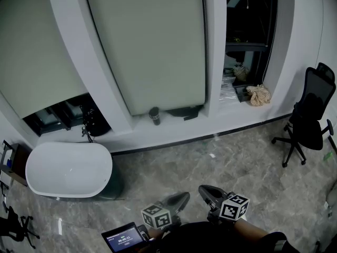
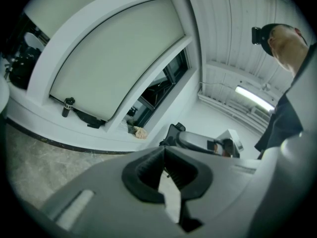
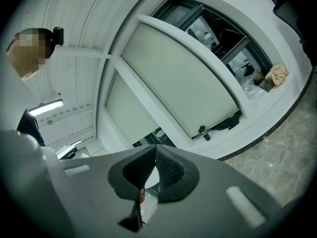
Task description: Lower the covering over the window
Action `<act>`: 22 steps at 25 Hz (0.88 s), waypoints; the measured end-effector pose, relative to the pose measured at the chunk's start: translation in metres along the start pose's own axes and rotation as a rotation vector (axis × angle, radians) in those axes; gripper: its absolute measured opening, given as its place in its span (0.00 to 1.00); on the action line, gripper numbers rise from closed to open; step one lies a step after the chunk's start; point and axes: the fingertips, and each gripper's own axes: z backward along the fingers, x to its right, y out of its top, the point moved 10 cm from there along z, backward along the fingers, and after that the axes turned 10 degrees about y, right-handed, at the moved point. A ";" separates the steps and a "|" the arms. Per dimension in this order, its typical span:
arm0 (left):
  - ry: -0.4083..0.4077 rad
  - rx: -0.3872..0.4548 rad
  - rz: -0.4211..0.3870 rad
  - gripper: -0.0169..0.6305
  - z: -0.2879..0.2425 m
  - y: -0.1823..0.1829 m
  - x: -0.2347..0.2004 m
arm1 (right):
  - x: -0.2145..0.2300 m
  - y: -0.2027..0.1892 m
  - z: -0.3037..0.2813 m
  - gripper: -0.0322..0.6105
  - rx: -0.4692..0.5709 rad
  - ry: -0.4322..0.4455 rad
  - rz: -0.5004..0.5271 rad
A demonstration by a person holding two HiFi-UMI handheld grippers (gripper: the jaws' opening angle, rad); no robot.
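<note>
Left gripper (image 2: 164, 155): jaws pressed together, nothing between them. Right gripper (image 3: 154, 155): jaws likewise clenched, empty. Both are held low over the grey stone-pattern floor (image 1: 210, 162), well apart from the wall.
Middle blind (image 1: 152, 46): down almost to the sill (image 1: 174, 128).
Left blind (image 1: 31, 51): part-lowered, dark gap beneath.
Right window (image 1: 247, 30): uncovered.
1 small dark cylinder (image 1: 154, 116), possibly a bottle, upright on the sill below the middle blind.
1 white bathtub (image 1: 68, 167) under the left blind.
1 black office chair (image 1: 310, 115) at far right.
</note>
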 end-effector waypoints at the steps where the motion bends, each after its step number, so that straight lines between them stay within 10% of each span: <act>1: 0.002 0.000 0.002 0.03 0.000 0.000 -0.001 | 0.000 0.000 0.000 0.06 -0.002 0.001 -0.001; 22: 0.014 -0.005 0.009 0.03 0.000 -0.002 -0.007 | 0.002 -0.001 -0.007 0.06 -0.012 0.017 0.004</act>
